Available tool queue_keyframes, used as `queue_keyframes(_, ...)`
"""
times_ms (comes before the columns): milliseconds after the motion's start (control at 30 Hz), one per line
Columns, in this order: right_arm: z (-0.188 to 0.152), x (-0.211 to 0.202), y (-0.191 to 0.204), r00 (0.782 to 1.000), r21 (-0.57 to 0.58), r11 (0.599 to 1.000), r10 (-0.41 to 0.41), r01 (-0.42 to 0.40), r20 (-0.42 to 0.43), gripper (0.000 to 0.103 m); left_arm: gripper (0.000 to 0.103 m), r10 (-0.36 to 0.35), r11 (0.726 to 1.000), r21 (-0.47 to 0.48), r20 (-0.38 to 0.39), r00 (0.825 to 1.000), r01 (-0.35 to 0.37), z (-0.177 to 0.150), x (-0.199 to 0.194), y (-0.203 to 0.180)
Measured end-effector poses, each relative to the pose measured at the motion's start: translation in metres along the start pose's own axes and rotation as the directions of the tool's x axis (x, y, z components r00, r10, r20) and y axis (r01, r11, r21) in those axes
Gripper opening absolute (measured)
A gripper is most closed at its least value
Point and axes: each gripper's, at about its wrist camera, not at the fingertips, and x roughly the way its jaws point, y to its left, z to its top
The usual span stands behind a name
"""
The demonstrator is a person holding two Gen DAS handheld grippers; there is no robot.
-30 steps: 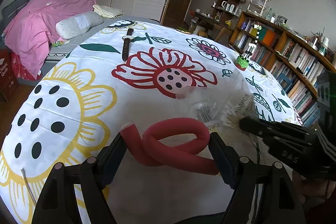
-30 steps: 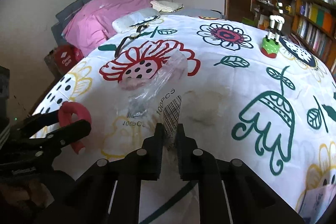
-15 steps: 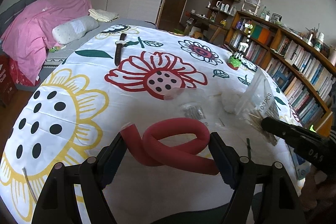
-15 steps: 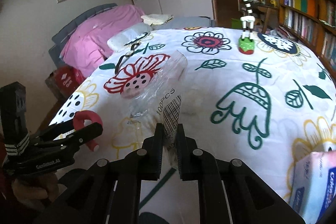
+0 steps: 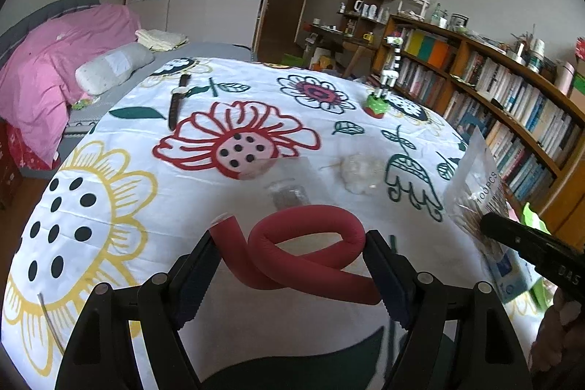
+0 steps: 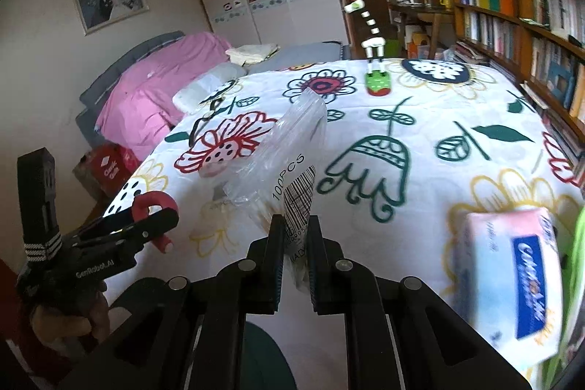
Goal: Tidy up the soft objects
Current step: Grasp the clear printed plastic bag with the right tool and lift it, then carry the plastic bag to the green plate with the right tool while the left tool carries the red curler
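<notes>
Left wrist view: your left gripper clamped the looped red foam tube, long axis crosswise between the jaws.

Right wrist view: your right gripper pinched the plastic bag, tissue pack lying just right, nearer that hand.

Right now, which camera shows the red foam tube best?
The left wrist view: the red foam tube fills the centre, looped between the left tool's fingers. The right wrist view shows only part of it, small and far left.
</notes>
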Motion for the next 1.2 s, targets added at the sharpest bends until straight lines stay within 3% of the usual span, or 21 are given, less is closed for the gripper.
queue_keyframes(667,-0.027,-0.072,-0.062,0.993,0.139,0.988,-0.079,0.066,0.085,0.012,0.082,-0.060,0.989,0.135,0.000,0.998,0.059,0.005,-0.006,-0.067)
queue_keyframes(1200,-0.056,-0.127,-0.149,0.959,0.321,0.922,-0.262,0.215,0.110,0.012,0.082,-0.118,0.965,0.231,-0.030,0.993,0.121,0.002,0.002,-0.123)
